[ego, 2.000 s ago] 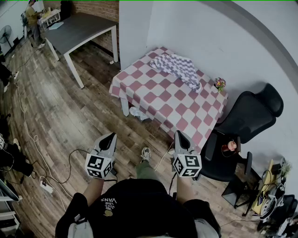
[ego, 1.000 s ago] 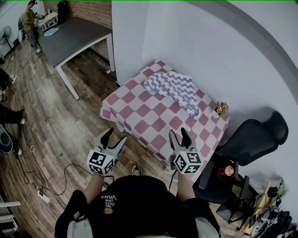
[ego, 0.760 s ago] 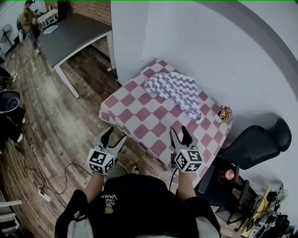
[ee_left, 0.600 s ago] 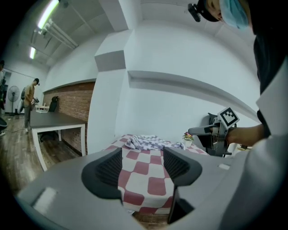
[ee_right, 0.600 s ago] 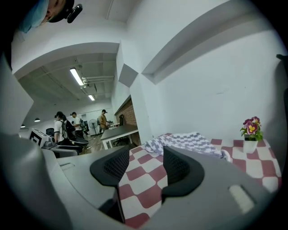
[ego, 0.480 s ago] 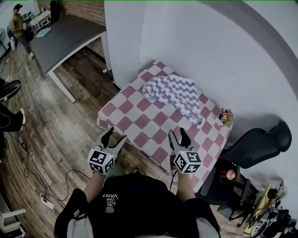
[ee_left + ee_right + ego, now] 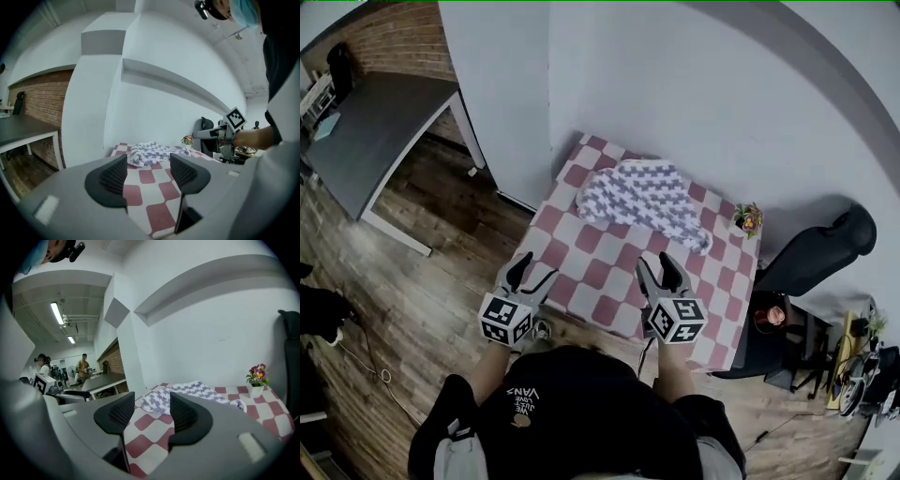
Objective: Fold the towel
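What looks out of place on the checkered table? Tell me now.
The towel lies crumpled and askew at the far side of the table, one end trailing toward the flower pot. Nothing looks spilled or damaged.

Small table on a wooden plank floor, far side against a white wall. Top covered edge to edge by a red-and-white checked cloth, draped over the near edge. Lying directly on the cloth, toward the wall side: a grey-and-white checked towel, crumpled and unevenly spread, one narrow end trailing to the right. At the far right corner, near that end but apart from it: a small pot of flowers, upright.
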Demonstrator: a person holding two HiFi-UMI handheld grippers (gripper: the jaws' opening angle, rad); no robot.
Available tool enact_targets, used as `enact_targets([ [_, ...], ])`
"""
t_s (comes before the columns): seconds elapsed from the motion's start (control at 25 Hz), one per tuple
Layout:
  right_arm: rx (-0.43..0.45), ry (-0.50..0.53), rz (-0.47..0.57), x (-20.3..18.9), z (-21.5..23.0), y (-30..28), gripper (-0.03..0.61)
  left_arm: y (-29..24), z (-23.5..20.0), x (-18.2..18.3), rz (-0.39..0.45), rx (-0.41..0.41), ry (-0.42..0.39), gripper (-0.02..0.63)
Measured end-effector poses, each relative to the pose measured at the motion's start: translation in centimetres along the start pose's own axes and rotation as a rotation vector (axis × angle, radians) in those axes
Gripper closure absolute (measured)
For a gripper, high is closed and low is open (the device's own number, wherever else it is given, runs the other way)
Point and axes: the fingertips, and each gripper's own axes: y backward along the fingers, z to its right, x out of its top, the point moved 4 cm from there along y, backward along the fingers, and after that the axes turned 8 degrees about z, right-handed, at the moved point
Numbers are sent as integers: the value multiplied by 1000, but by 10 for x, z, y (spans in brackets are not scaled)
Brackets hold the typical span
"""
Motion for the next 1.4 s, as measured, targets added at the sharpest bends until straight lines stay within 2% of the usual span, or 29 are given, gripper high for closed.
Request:
enact_targets([
  [0.28, -65, 57, -3, 12, -23, -52, 353, -19, -56, 1, -40, -141, -10, 350],
  [0.52, -17, 76, -95, 14, -12, -112, 353, -44, -78, -5, -55, -174, 27, 350],
  [0.84, 174, 215, -273, 14, 6, -219, 354, -84, -82, -17, -57, -115, 69, 350],
  [1.08, 281, 298, -442, -9, 19, -296, 356, -98, -85, -34, -88, -73, 85, 350],
  [1.24, 330, 350, -536, -25, 24, -339, 356, -100, -92, -43, -106, -56, 79, 350],
  [1.4, 317, 384, -666, -53, 41, -373, 356, -94, -97, -53, -126, -26, 98, 350],
])
